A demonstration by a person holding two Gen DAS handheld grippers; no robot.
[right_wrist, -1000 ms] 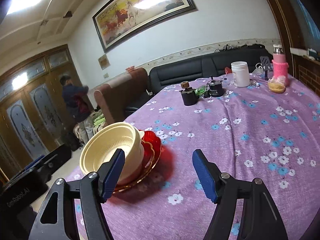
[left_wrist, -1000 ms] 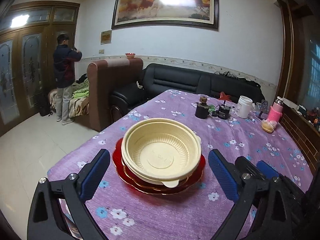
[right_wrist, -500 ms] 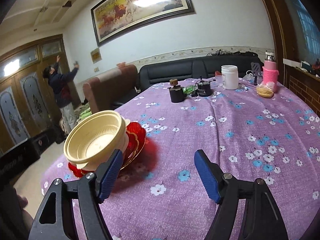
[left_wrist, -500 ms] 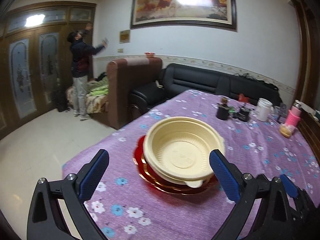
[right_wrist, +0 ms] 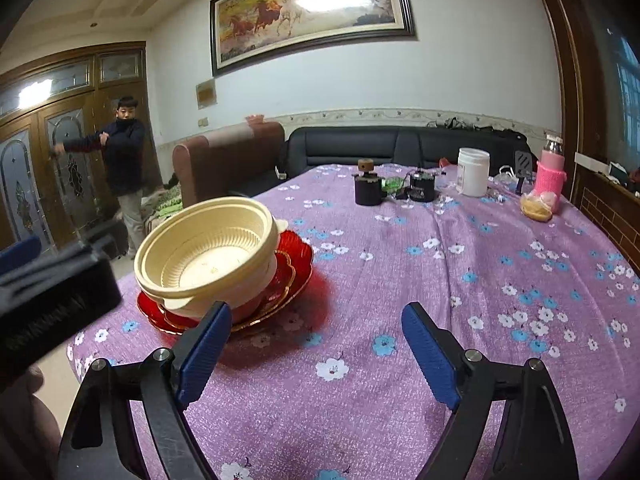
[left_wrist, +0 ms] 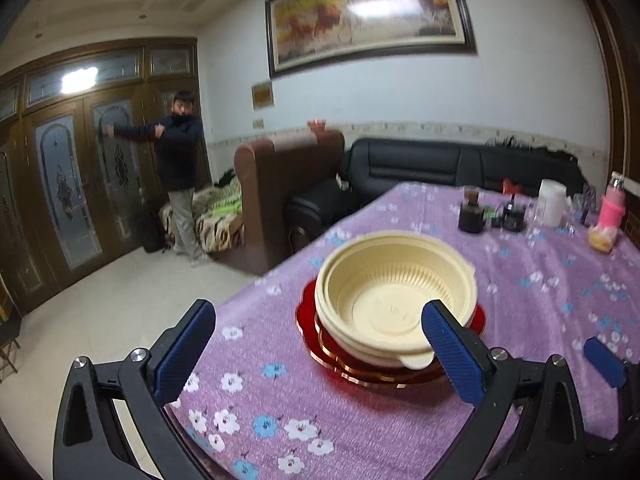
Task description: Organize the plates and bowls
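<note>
Two cream plastic bowls (left_wrist: 396, 292) sit nested on a stack of red scalloped plates (left_wrist: 360, 368) on the purple flowered tablecloth (left_wrist: 280, 400). My left gripper (left_wrist: 318, 306) is open wide just in front of the stack, its right finger overlapping the bowl's near rim in the picture; nothing is between its pads. In the right wrist view the bowls (right_wrist: 208, 248) and plates (right_wrist: 296, 256) lie to the upper left of my right gripper (right_wrist: 318, 308). Its jaws are opening over bare cloth with nothing between them. The left gripper's black body (right_wrist: 52, 300) blurs the left edge.
At the table's far end stand a black jar (right_wrist: 368, 190), a small black device (right_wrist: 422, 188), a white tub (right_wrist: 473, 176), a pink-sleeved bottle (right_wrist: 551, 172) and a bag of food (right_wrist: 536, 206). A person (right_wrist: 124, 160) stands by the wooden doors. Sofas lie beyond the table's left edge.
The left view has swung left, so the stack now sits right of centre. The right gripper's jaws have spread wider and its view has levelled. The person by the doors has turned around.
</note>
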